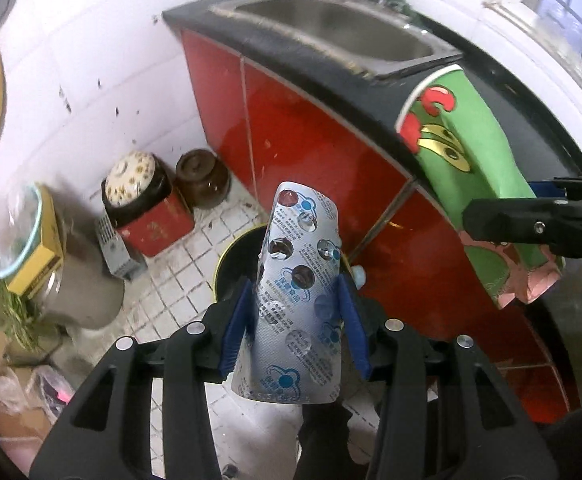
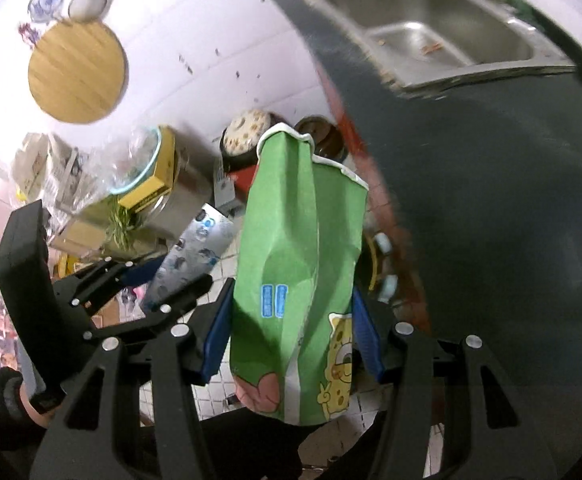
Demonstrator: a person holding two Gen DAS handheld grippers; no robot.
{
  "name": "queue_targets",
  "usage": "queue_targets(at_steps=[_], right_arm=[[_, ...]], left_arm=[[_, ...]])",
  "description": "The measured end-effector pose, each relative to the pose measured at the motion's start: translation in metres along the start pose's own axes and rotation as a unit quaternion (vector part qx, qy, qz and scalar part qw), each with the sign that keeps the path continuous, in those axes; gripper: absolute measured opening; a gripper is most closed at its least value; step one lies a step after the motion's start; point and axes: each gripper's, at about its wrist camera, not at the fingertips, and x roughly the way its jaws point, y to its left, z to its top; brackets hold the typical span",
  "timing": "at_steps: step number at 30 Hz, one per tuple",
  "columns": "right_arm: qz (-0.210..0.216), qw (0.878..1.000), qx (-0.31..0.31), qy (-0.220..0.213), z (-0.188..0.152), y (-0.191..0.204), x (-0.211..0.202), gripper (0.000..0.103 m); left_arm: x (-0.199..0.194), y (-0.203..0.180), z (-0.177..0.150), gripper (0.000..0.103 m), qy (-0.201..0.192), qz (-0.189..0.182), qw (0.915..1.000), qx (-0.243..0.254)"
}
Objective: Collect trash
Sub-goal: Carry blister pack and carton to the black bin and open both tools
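White wall tiles and a floor of small pale tiles surround a kitchen corner, where red cabinet doors stand under a dark countertop with a steel sink set into it. On the floor near the wall stand a brown jar, a second jar with a flowered lid on a red box, and a metal pot with a yellow box on it. A round wooden board hangs on the wall.

The left gripper holds a silver blister pack between its two blue pads. The pack stands lengthwise along the fingers, its lower end is near the base of the jaws and its upper end reaches well past the fingertips. Both pads touch its long edges, so the jaws are closed on it at a middle width. Just behind the pack, lower on the floor, is a black bin with a yellow rim.

The right gripper holds a crumpled green paper cup with cartoon figures printed on it. The cup lies between the blue pads, its bottom toward the camera and its bent white rim pointing away, beyond the fingertips. The pads press on its two sides. In the left wrist view this cup appears at the right, in front of the cabinet, held from the side by the black finger of the right gripper.
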Motion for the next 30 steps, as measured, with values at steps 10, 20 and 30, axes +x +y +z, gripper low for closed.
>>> queue_targets(at_steps=[10,20,30], right_arm=[[-0.017,0.998,-0.020,0.054,0.022,0.019,0.071,0.055],[-0.013,0.998,-0.011,0.059,0.028,0.014,0.067,0.065],[-0.019,0.999,0.000,0.039,0.028,0.002,0.039,0.066]], left_arm=[[0.047,0.028,-0.006,0.045,0.018,-0.010,0.9995,-0.023],[0.057,0.036,0.003,0.073,0.021,-0.021,0.9993,-0.022],[0.054,0.034,0.004,0.075,0.023,-0.012,0.9995,-0.015]])
